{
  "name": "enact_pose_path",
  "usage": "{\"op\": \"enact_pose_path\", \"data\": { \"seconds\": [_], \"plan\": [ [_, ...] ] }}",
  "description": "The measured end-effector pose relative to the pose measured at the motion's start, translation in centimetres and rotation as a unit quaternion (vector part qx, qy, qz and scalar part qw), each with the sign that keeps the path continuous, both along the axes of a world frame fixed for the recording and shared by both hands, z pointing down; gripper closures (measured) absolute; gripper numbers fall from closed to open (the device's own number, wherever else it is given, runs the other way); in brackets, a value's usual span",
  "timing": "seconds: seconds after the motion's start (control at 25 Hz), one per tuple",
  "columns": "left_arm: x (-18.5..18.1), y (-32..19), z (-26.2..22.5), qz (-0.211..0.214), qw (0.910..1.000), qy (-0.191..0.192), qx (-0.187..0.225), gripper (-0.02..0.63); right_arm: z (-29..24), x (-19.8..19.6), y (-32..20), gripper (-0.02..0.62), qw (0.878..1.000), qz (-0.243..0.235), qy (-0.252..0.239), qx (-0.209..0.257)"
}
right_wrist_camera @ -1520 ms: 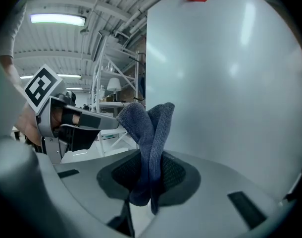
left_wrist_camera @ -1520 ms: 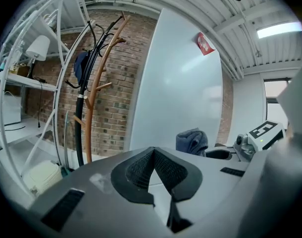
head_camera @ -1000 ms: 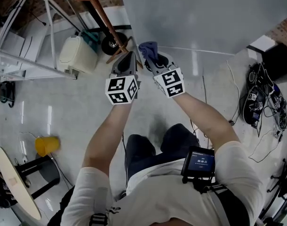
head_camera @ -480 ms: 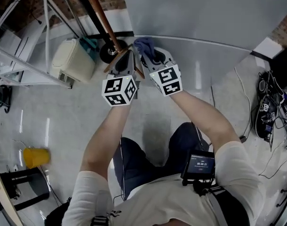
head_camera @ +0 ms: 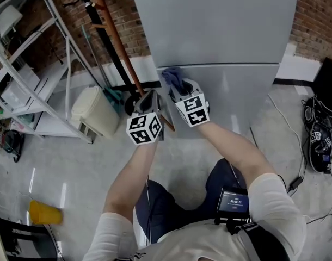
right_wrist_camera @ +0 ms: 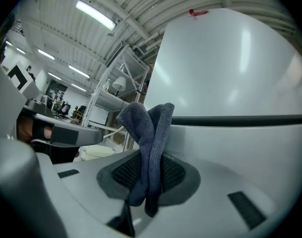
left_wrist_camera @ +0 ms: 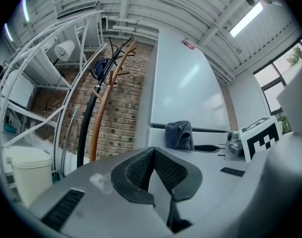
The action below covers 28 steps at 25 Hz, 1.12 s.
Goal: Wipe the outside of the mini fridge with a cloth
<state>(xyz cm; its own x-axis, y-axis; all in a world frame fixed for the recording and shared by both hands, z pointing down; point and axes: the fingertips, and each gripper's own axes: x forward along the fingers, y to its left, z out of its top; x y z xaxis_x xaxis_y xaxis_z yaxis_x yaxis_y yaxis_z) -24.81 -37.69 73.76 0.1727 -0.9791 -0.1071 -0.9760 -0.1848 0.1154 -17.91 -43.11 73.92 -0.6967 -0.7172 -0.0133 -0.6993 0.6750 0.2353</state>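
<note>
Two grippers in our hands, both up near the fridge (head_camera: 220,31) front. R gripper (head_camera: 180,89) has its jaws clamped on the cloth (head_camera: 172,77), which sticks out past the tips by the dark seam betw. the doors; can't tell if it touches. L gripper (head_camera: 148,98) sits just left of it, jaws together w/ nothing betw. them. Bin (head_camera: 95,113) stands further left.

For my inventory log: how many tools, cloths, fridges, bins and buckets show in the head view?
Tools: 2, left tool and right tool
Cloths: 1, cloth clamped in the right tool
Fridges: 1, fridge
Bins: 1, white bin
Buckets: 1, yellow bucket
Total: 6
</note>
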Motion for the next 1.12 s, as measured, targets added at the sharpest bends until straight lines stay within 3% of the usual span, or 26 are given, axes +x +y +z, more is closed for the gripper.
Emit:
{"op": "enact_pose_path", "data": {
  "seconds": [0.28, 1.12],
  "plan": [
    [2.6, -0.5, -0.8, 0.026, 0.9996, -0.002, 0.011, 0.603, -0.7, 4.1, -0.4, 0.511, 0.999, 0.034, 0.002, 0.008],
    [19.3, -4.9, -0.2, 0.150, 0.9886, -0.002, 0.011, 0.603, -0.5, 23.7, -2.8, 0.511, 0.989, 0.144, -0.012, 0.016]
  ]
}}
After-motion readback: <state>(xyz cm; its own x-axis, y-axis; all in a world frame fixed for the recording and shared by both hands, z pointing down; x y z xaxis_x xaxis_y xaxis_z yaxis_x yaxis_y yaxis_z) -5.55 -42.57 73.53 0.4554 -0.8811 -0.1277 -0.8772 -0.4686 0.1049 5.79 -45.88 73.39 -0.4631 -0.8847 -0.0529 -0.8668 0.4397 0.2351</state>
